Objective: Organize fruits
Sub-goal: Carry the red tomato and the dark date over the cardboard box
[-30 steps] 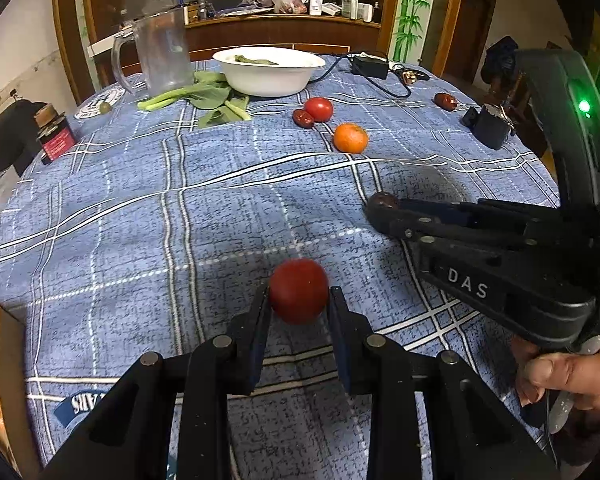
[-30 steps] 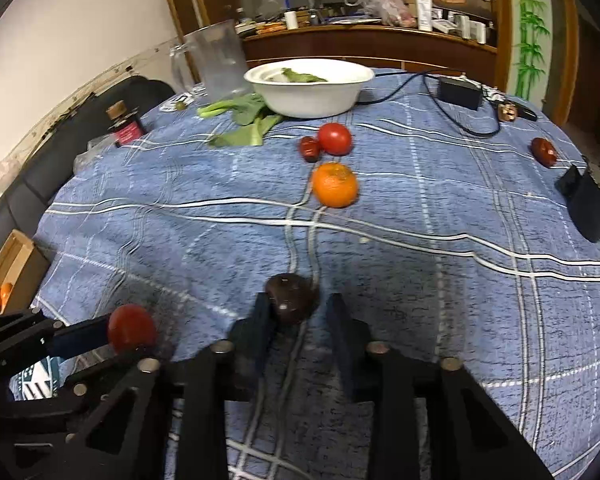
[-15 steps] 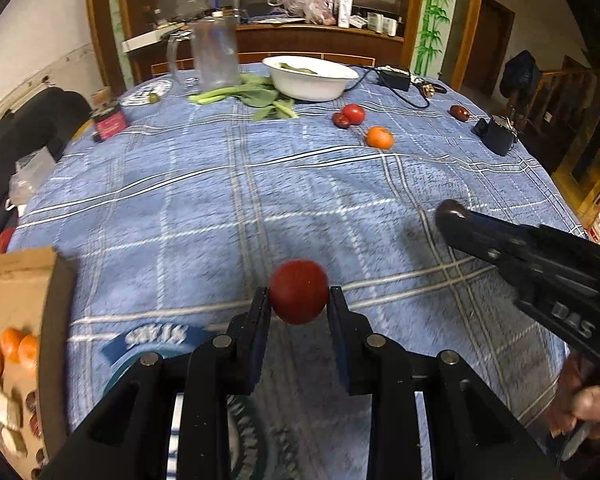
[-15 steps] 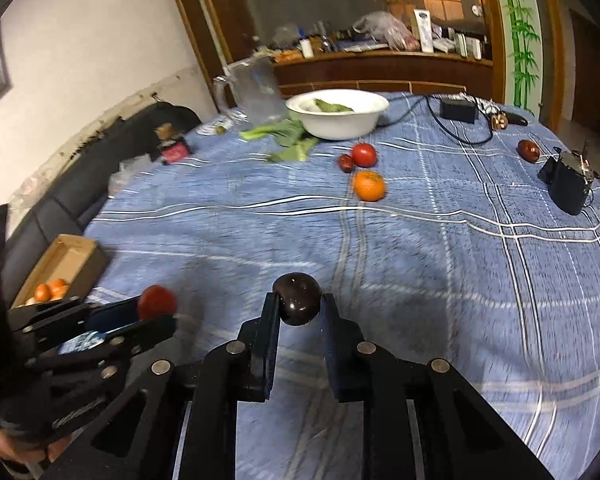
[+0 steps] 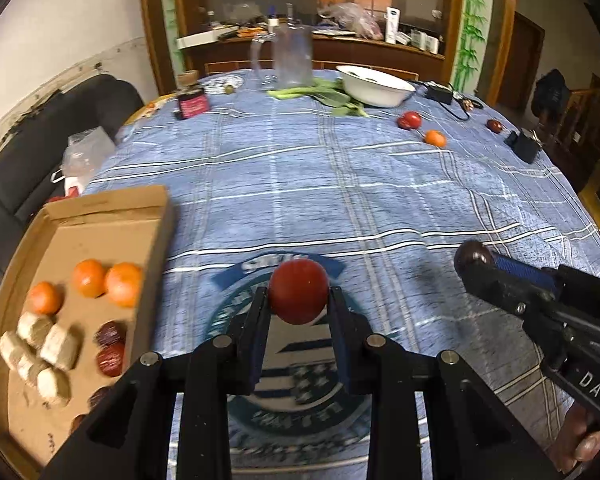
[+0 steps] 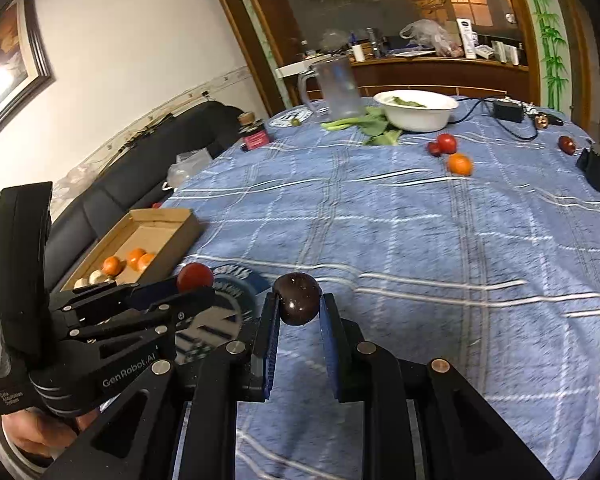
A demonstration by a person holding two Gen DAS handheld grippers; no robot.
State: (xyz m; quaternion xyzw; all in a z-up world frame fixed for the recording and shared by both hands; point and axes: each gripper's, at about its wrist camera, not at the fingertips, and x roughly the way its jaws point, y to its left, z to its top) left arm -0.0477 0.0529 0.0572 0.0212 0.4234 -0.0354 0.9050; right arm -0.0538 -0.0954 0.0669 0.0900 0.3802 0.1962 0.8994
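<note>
While both fruits ride clear of the desk (image 5: 380, 184), carrying toward the cardboard box (image 5: 100, 216), two at once!

Left gripper (image 5: 298, 300) clamped on the red tomato (image 5: 298, 296), jaws pressed against its sides; right gripper (image 6: 298, 306) clamped just as tight on the dark plum (image 6: 297, 298). Both tilted forward and downward over the blue checked cloth, left a little ahead and nearer the box, right trailing beside it. Box at the desk's left edge, already holding oranges (image 5: 108, 282), dark red fruits (image 5: 110, 346) and pale lumps (image 5: 40, 346). Transport step, by the look of it, drop-off not yet made. Next up, probably: swinging left over the box wall, lowering into a bare patch near like fruit, then easing the jaws apart. More fruit waiting far across by the white bowl (image 5: 374, 86).
</note>
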